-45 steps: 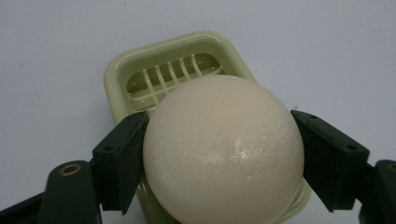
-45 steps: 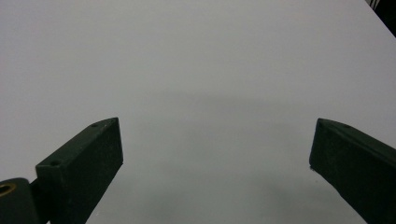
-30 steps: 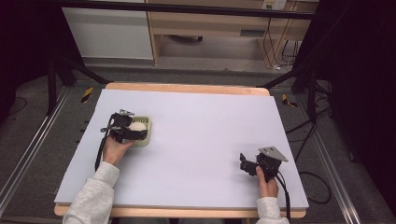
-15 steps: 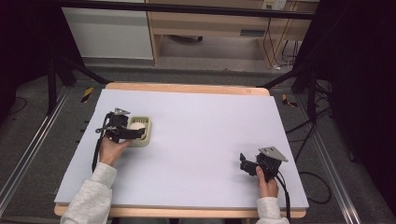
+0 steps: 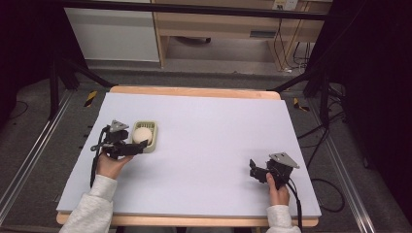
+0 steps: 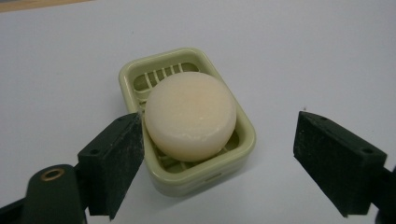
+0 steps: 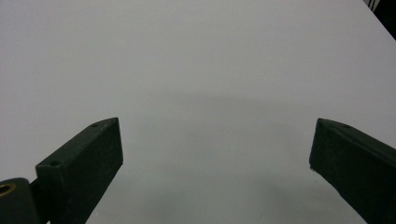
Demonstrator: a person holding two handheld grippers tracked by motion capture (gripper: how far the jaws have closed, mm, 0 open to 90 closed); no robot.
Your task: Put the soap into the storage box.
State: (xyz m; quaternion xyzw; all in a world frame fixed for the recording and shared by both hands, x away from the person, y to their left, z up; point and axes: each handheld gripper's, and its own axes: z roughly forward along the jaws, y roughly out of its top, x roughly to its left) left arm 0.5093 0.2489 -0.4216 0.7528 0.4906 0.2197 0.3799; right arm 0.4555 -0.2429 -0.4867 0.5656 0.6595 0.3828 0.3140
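Nearest the person, the right gripper (image 5: 260, 171) rests low on the right side of the white worktop (image 5: 214, 141), held by a hand (image 5: 278, 193) in a grey sleeve; in the right gripper view its jaws stand wide apart over bare white surface. On the left side, the left gripper (image 5: 138, 147) is held by the other hand (image 5: 111, 166), and its jaws are also spread, holding nothing. In the left gripper view one jaw sits just beside the dish's (image 6: 243, 128) near corner, the other well clear. The green slatted dish lies flat on the worktop, the round pale soap (image 6: 190, 115) inside it. Beyond the worktop's far edge stands a wooden shelf (image 5: 218, 26).
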